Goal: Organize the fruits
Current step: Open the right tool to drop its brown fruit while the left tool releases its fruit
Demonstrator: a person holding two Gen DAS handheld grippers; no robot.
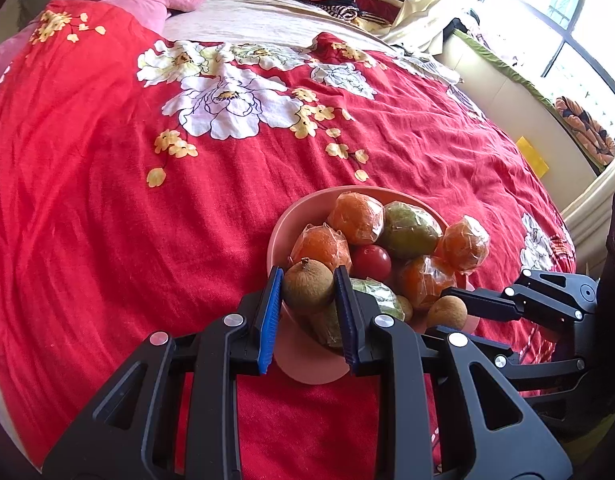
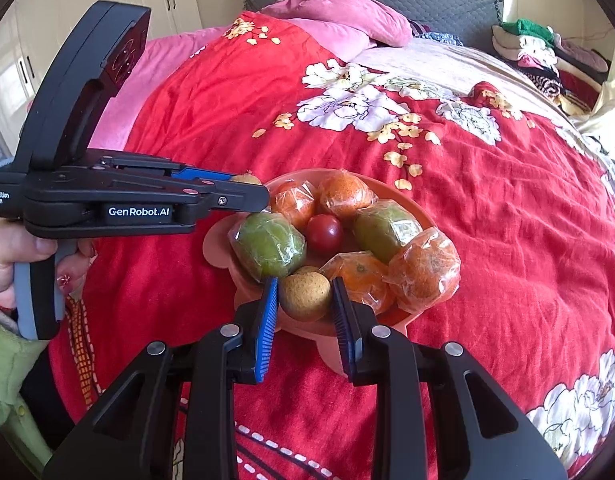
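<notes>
The left claw [image 1: 308, 288] is clamped on a small brown fruit [image 1: 307, 286] at the near rim of the pink bowl [image 1: 277, 232], stem nub up and tipped a little toward the far side. The right claw [image 2: 305, 295] pinches a second brown fruit [image 2: 305, 295] at the bowl's opposite edge. To finish well, I would lift each straight up before moving sideways (the wrapped oranges [image 2: 423, 274] just beyond the right claw crowd it), keeping the squeeze gentle. Both fruits are nearly round, so only the left 1 shows a long axis, stem to base, roughly upright. Beyond the claws lie 2 wrapped green fruits and a red one [image 2: 324, 233], the bowl resting on the red bedspread [image 1: 87, 220].
</notes>
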